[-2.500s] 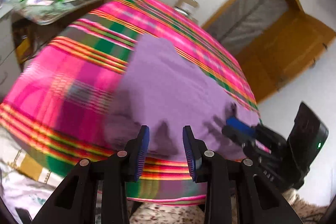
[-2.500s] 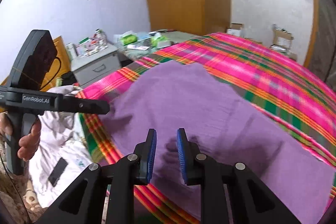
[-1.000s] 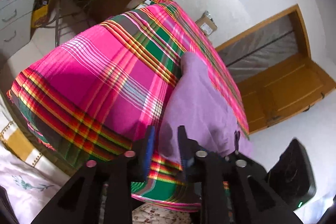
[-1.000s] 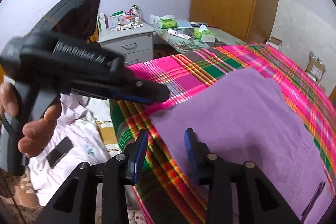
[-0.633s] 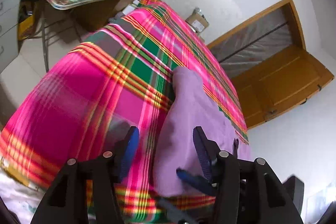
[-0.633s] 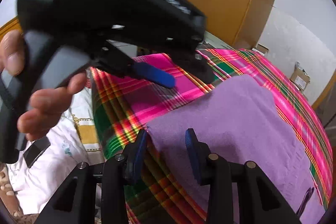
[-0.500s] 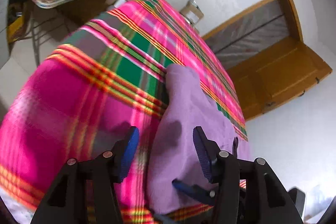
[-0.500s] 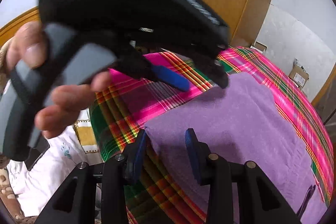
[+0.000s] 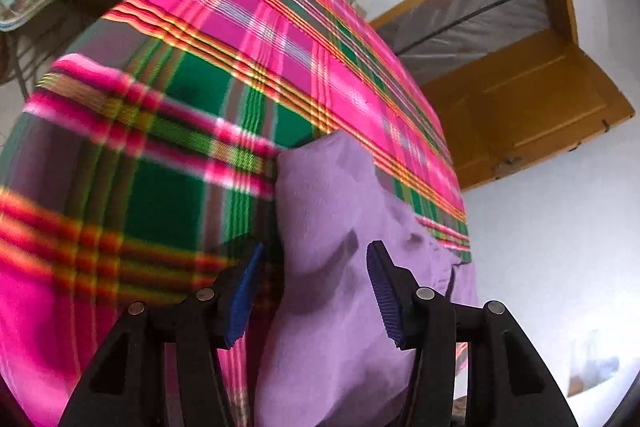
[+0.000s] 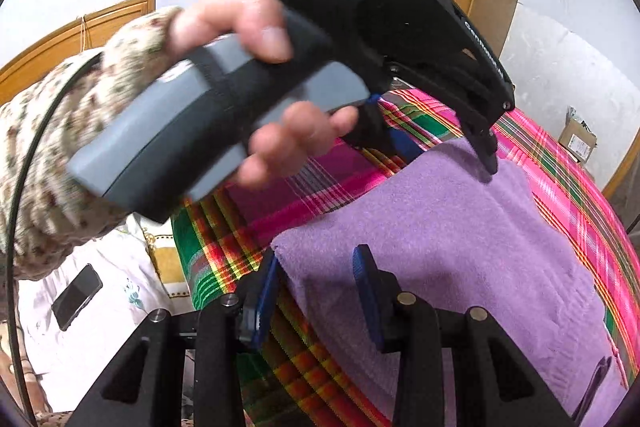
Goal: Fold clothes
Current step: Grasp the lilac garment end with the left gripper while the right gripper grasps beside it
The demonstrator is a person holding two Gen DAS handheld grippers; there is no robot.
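1. While both pairs of tongs stand wide, nothing is held: the left tongs (image 9: 312, 291) straddle the near edge of the soft purple fleece garment (image 9: 332, 267), and the right tongs (image 10: 316, 291) straddle a corner of the same garment (image 10: 460, 247) at lower centre of the right wrist view.
2. The garment is seen lying spread on the bed under its pink, green and yellow plaid blanket (image 9: 180, 99); whether it is already folded over once cannot be told.
3. The step in hand is judged to be a taking of two edge points, since cloth lies between each pair of blue pads (image 10: 366, 291).
4. Closing on the fleece edge without pinching the blanket beneath is what the next move is judged to call for.
5. The long axis is seen running from lower left to upper right in the right wrist view, away from the tongs; collar and hem cannot be told apart.
6. The left tongs' tip (image 10: 486, 151) is seen touching the garment's far edge at upper right.
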